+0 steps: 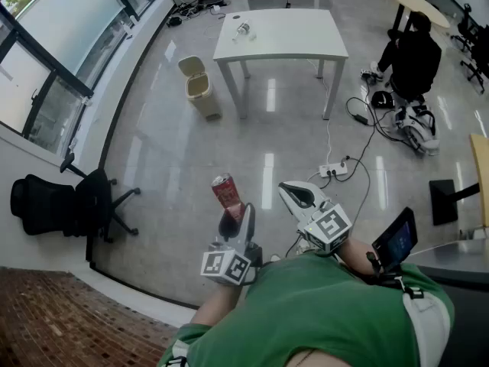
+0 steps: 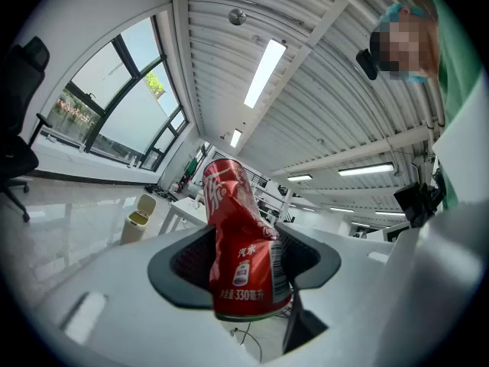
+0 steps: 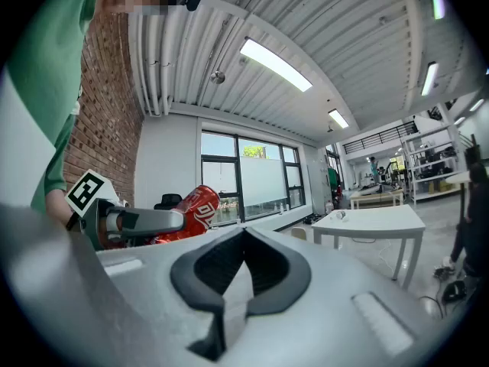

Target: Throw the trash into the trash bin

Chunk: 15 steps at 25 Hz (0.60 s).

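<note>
Gripping a dented red soda can (image 2: 241,243), the left gripper (image 2: 246,260) had its jaws spread wide, one dark pad pressed to each side of the can. The can's lower half, with the printed label, sat between the pads. Its creased upper half stuck out past the jaw tips and leaned to the left in the left gripper view. The can was held clear of the floor and touched nothing but the pads.

The right gripper (image 3: 241,270) had its jaws brought together, pads meeting, with nothing between them. It was held just beside the left gripper. In its own view the can showed off to the left of its jaws, well apart from them.

The beige trash bin (image 1: 200,86) stood on the floor far ahead of both sets of jaws, its lid tipped up. In the left gripper view it lay left of the can, well apart. The bin stood just beside the left leg of a white table (image 1: 283,40). A small silvery item (image 1: 243,28) lay on that table top, too small to identify.
</note>
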### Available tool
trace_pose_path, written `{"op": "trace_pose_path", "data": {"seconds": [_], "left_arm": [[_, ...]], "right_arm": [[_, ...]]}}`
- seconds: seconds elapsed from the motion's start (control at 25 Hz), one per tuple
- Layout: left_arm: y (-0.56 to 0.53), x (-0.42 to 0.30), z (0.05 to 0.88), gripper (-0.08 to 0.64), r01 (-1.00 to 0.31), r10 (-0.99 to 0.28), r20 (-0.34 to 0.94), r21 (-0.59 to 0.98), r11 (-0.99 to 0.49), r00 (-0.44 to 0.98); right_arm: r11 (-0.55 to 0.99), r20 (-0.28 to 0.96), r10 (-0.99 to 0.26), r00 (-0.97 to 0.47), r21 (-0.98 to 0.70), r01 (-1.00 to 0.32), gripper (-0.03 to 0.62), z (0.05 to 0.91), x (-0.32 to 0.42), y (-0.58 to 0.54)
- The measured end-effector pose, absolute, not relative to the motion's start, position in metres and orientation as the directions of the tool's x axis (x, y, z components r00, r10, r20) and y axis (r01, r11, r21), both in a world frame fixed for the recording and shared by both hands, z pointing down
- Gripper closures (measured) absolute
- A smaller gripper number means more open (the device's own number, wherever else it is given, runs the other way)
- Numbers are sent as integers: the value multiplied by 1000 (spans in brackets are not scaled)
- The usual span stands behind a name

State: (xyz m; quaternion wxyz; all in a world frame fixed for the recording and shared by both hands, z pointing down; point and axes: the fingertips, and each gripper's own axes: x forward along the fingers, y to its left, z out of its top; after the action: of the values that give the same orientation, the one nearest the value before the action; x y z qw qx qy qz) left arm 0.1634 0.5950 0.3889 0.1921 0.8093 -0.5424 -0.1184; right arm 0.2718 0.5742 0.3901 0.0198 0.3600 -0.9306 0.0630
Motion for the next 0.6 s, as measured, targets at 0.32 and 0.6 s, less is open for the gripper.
{"op": "trace_pose_path", "data": {"seconds": [0.32,0.6], "left_arm": [[600,167,388,310,-827,-917,23,442,-347,397],[605,169,390,310,-823,-913,25,442,-355,408]], "right_arm": [[715,77,-689,-721,-91,-693,589,380,280,573],[703,48,-704,-708,-97,-705,589,374,285,579]]}}
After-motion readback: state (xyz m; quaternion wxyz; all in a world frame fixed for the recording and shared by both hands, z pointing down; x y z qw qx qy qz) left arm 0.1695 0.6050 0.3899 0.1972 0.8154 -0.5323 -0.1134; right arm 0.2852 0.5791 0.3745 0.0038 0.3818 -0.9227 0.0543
